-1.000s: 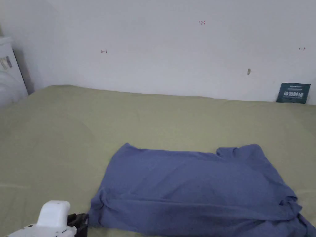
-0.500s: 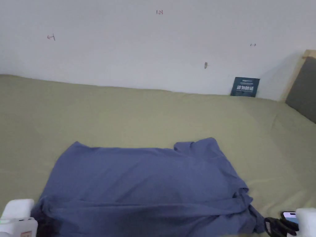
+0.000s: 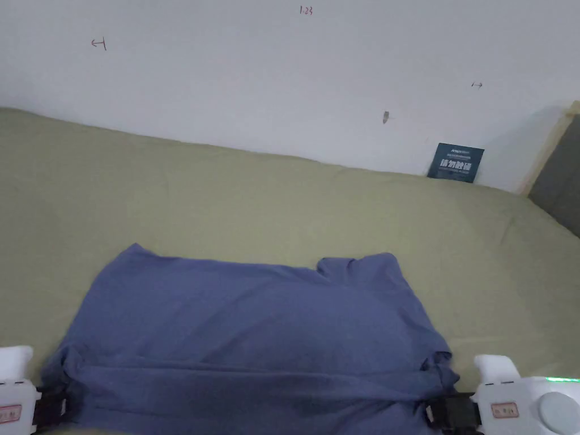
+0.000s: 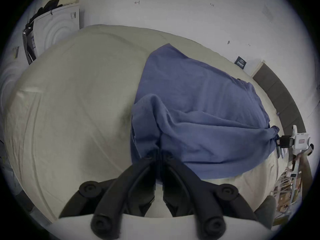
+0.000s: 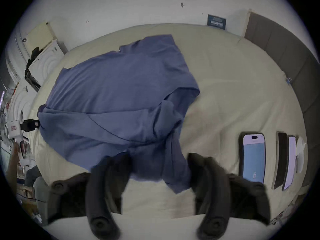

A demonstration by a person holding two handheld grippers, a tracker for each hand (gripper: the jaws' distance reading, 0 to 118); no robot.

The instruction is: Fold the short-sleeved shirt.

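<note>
Olive-green bedding (image 3: 238, 198) is stretching out in front of us up to a white wall (image 3: 255, 73), and the blue short-sleeved shirt (image 3: 255, 340) is lying spread across its near half, partly doubled over on itself along the near edge. We are holding the left gripper (image 4: 159, 154) at the shirt's left end — in the left gripper view its two black jaws are standing pressed together with a bunched corner of the blue cloth pinched between them. We are holding the right gripper (image 5: 158, 159) at the shirt's right end; in the right gripper view its jaws are standing wide apart, one on either side of the loose sleeve cloth, and they are not closing on it. To the right of the shirt, on the bedding, a phone (image 5: 253, 157) with a lit screen is lying face up beside a few flat dark and pale items (image 5: 285, 160). Beyond the shirt, a small dark card (image 3: 456, 162) is leaning against the wall.
</note>
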